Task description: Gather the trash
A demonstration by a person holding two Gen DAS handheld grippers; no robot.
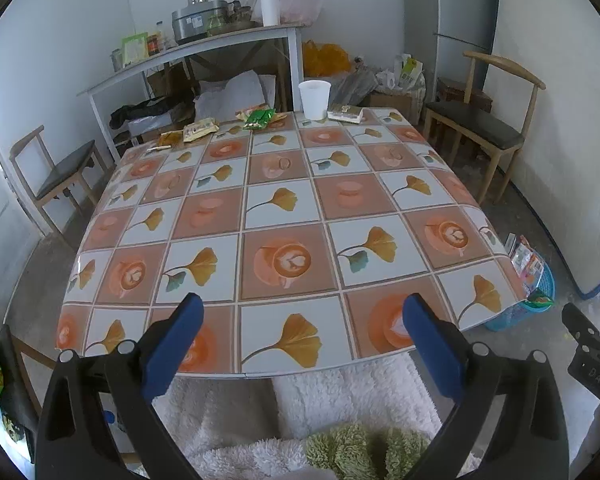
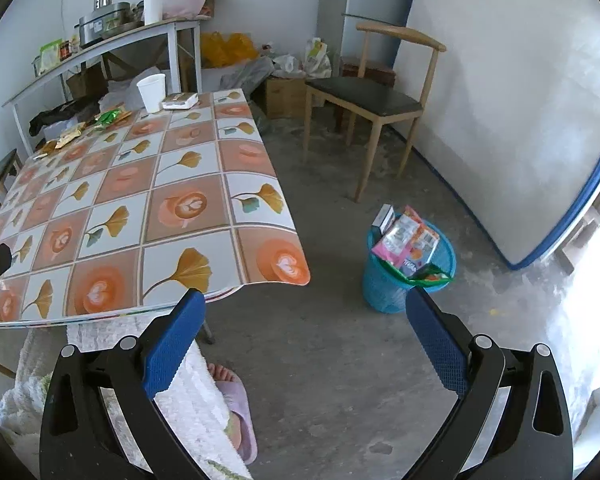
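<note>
Left wrist view is showing the left gripper [image 1: 302,320] hanging wide open and empty over the near edge of the patterned table [image 1: 284,216], while the wrappers [image 1: 198,130], a green packet [image 1: 260,118], a white cup [image 1: 315,98] and a flat box [image 1: 345,113] are lying in a ragged row along the far edge, too small to read. Right gripper [image 2: 304,318] is also gaping with nothing in it above the floor, and the blue basket [image 2: 396,292] beside the table's corner is standing upright, packets [image 2: 406,240] sticking up out of it, its far rim hiding behind them.
</note>
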